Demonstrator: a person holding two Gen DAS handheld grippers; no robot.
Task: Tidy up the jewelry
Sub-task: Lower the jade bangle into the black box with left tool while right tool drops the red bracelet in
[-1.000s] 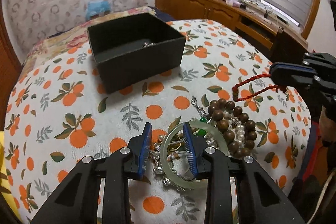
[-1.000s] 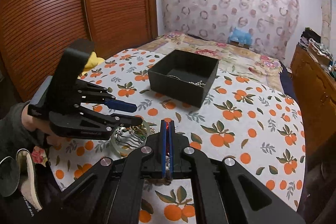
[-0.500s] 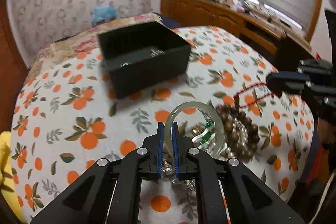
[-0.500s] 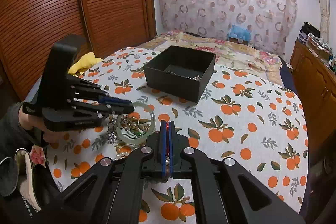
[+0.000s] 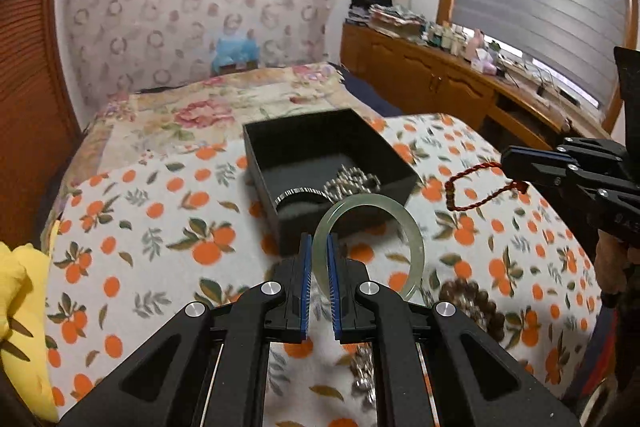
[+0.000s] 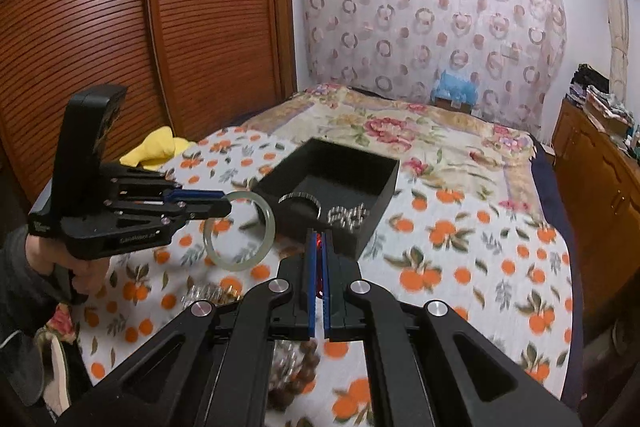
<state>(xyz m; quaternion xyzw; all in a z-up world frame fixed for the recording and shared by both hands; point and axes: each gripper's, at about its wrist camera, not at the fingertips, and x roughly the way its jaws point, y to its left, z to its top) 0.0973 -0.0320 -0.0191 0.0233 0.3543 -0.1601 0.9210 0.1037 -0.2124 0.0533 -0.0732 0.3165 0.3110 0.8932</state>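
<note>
My left gripper (image 5: 318,242) is shut on a pale green jade bangle (image 5: 404,223) and holds it in the air just short of the open black box (image 5: 280,147); the bangle also shows in the right wrist view (image 6: 240,263). The box (image 6: 380,183) holds a dark ring-shaped bracelet (image 5: 298,193) and a silver chain (image 5: 354,183). My right gripper (image 6: 319,241) is shut on a red cord bracelet (image 5: 476,183), held above the cloth right of the box. Brown beads (image 5: 464,293) and silver pieces (image 6: 208,293) lie in a pile on the cloth below.
The box stands on an orange-print cloth (image 5: 140,239) spread over a bed. A yellow cloth (image 5: 16,275) lies at the left edge. A wooden cabinet (image 5: 420,83) runs along the right wall, and a wooden slatted door (image 6: 120,27) stands at the left.
My left gripper closed on the jade bangle, lifted it off the pile and carried it toward the box. My right gripper rose a little with the red cord bracelet still in it.
</note>
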